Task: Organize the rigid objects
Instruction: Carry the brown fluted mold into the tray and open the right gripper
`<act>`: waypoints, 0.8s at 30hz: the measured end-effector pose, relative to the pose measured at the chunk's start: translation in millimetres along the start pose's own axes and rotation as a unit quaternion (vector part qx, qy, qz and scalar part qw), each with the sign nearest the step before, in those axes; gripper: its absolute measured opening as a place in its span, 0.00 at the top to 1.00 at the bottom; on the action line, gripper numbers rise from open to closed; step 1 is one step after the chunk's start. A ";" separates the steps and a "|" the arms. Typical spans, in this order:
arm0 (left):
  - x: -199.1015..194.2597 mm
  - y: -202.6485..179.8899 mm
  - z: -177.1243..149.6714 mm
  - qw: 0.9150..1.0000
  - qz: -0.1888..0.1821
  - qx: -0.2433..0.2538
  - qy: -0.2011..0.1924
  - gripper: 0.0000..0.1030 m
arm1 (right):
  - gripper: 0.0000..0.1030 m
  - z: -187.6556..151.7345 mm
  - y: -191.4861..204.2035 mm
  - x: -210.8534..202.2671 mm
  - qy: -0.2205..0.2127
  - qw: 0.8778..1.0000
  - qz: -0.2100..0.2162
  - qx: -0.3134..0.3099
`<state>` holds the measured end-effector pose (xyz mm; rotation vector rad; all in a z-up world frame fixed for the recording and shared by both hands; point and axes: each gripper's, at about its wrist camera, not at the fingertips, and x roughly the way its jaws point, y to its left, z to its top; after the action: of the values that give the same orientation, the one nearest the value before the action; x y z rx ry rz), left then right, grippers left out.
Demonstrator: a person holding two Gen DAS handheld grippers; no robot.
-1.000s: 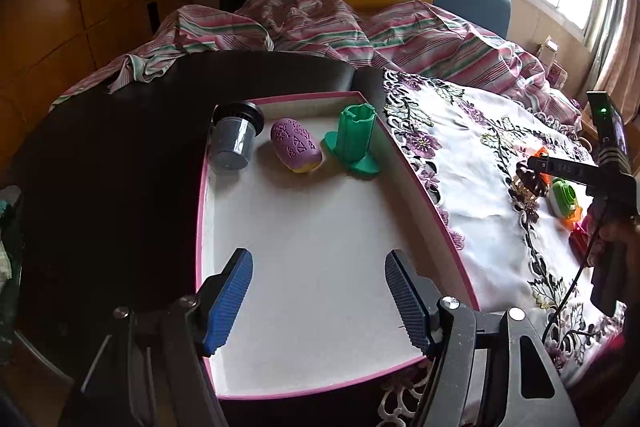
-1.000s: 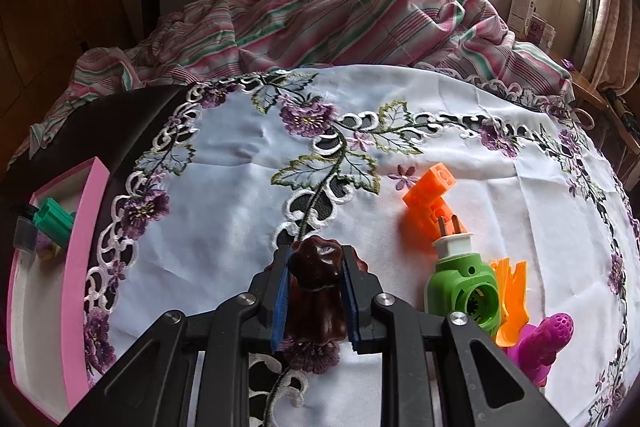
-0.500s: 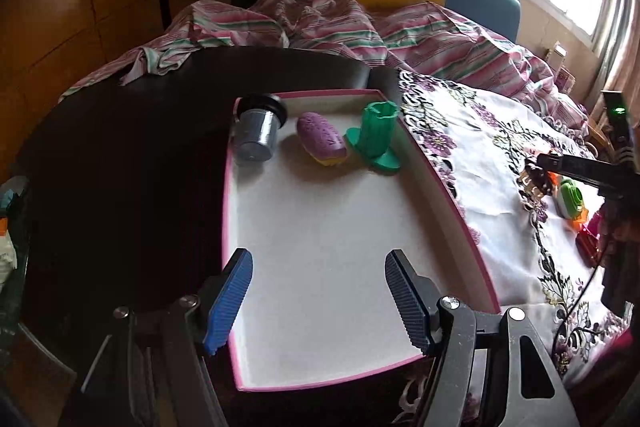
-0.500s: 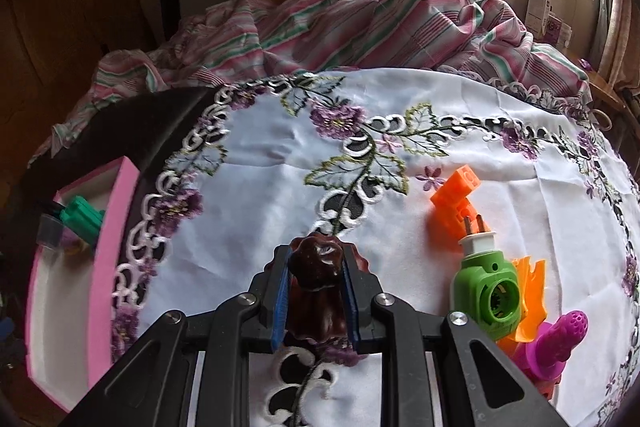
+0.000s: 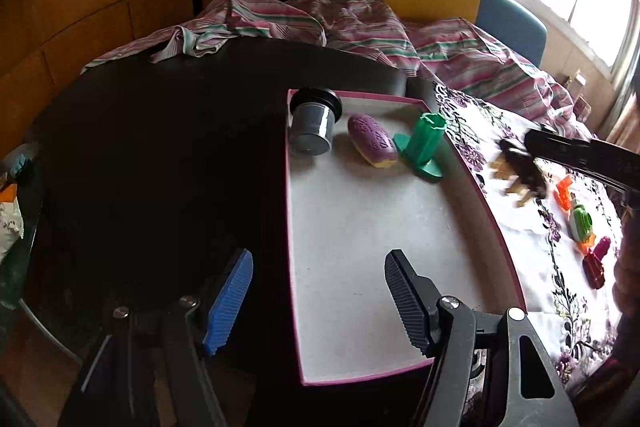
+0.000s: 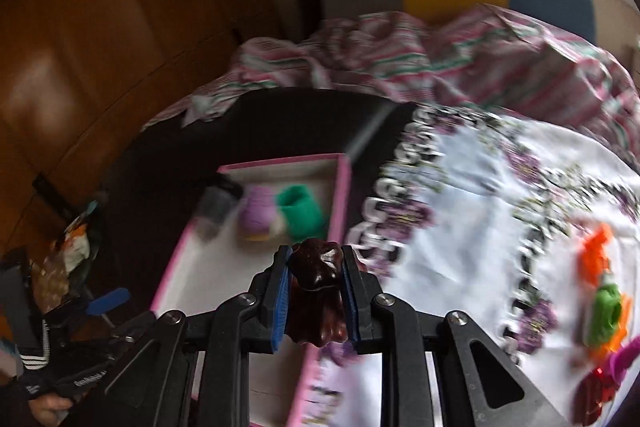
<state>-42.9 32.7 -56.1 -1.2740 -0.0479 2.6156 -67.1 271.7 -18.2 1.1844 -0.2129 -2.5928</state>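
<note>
No readable brand, label or lettering anywhere; only raised marks on the purple oval piece (image 5: 372, 140), too small to make out. One container: pink-rimmed tray (image 5: 486, 211) with a white floor, centre of the left wrist view, on the dark table (image 5: 160, 155). Three things inside, in a row along the tray's far end: one dark grey cup (image 5: 313, 121) with a black rim, tilted, at the far left corner; the purple oval piece just beside it; one green cylinder (image 5: 425, 146) on a flat foot, upright, toward the right wall. Rest of the tray floor bare white. Left gripper (image 5: 318, 301) spread wide at the bottom of that view, blue pad (image 5: 230, 301) over the dark table and the other over the tray's near end, nothing between. Right gripper (image 6: 314, 297) pressed together on one dark brown figurine (image 6: 318, 297), lower centre of the right wrist view, over the tray's right wall where it meets the embroidered white cloth (image 6: 460, 211); same figurine a blurred shape at the right of the left wrist view, above the cloth. At the right edge of the cloth, well apart from the tray, loose pieces: one orange block (image 5: 564, 191), one green round piece (image 5: 581, 223), one magenta piece (image 5: 601, 247), one dark red piece (image 5: 594, 271). Striped pink and green fabric (image 5: 360, 27) heaped at the top of the frame
</note>
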 end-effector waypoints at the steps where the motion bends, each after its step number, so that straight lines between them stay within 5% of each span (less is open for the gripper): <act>1: -0.2 1.6 0.1 1.000 -0.001 -0.002 0.000 0.33 | 0.79 3.1 12.3 10.3 0.009 1.000 0.008 -0.012; 9: 2.9 12.2 -0.4 1.000 -0.007 -0.021 0.006 0.33 | 0.79 9.5 38.6 97.3 0.083 0.996 -0.026 -0.032; 13: 4.7 12.8 -2.0 1.000 -0.010 -0.022 0.009 0.33 | 0.74 10.1 39.6 106.8 0.061 0.996 -0.052 -0.040; 20: 1.9 13.1 1.0 1.000 -0.011 -0.023 0.002 0.33 | 0.56 0.8 37.0 98.0 0.068 0.996 -0.035 -0.041; 24: 0.9 13.0 1.5 1.000 -0.008 -0.022 0.002 0.33 | 0.55 0.1 34.6 78.1 0.062 0.997 -0.035 -0.037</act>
<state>-47.1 20.4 -57.6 -1.2879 -0.1151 2.6122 -109.2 214.3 -65.5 1.3433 -0.0495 -2.5515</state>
